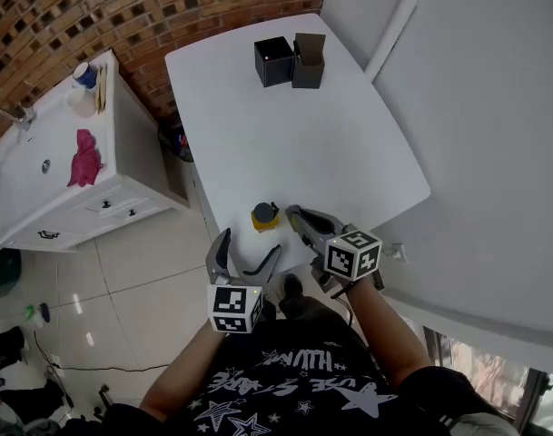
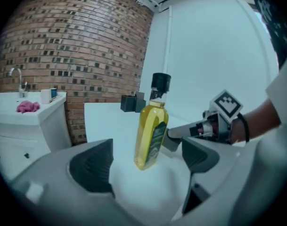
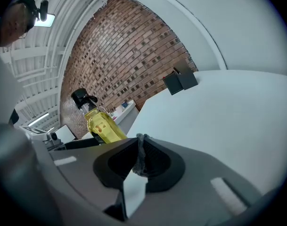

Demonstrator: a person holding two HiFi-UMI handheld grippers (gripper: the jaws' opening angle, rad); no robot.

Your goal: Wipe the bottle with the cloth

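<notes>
Two hazards: bottle standing free just ahead of left gripper, jaws spread wide and empty, near table edge, easily tipped by a careless nudge; right gripper pressed together just beside it, no cloth pinched; pink cloth far off to the left, unfetched.

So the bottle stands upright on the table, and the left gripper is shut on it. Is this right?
No: the left gripper is open, its jaws apart and off the bottle, as the left gripper view shows. It does stand upright on the table.
</notes>
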